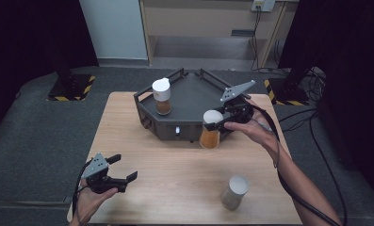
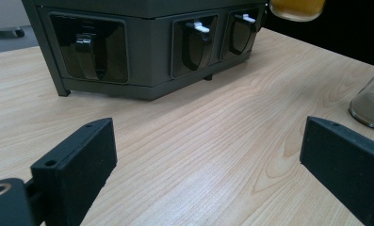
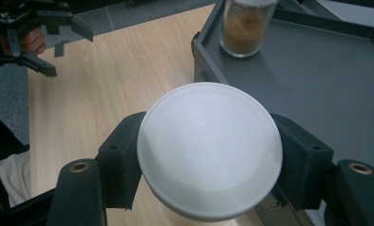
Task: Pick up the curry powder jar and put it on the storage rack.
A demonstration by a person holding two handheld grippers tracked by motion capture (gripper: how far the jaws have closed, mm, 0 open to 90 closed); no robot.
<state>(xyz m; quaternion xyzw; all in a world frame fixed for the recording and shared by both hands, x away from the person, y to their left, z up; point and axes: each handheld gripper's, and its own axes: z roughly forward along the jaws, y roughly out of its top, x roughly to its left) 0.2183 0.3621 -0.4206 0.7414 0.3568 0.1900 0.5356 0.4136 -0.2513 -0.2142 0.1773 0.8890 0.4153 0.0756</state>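
Note:
My right gripper (image 1: 216,121) is shut on the white lid (image 3: 209,148) of a jar of orange powder (image 1: 210,134). It holds the jar off the table at the front right corner of the dark tray (image 1: 194,92). The bottom of that jar hangs in the top of the left gripper view (image 2: 296,8). A second white-lidded jar of brown powder (image 1: 162,96) stands upright on the tray's left side (image 3: 245,28). My left gripper (image 1: 123,168) rests low at the table's front left, jaws open and with nothing between them (image 2: 208,155).
A third jar with greyish contents (image 1: 234,192) stands on the wooden table at the front right, to the right of the left gripper's jaws (image 2: 370,101). The tray's front wall (image 2: 142,70) has recessed latches. Bare tabletop lies between the two grippers.

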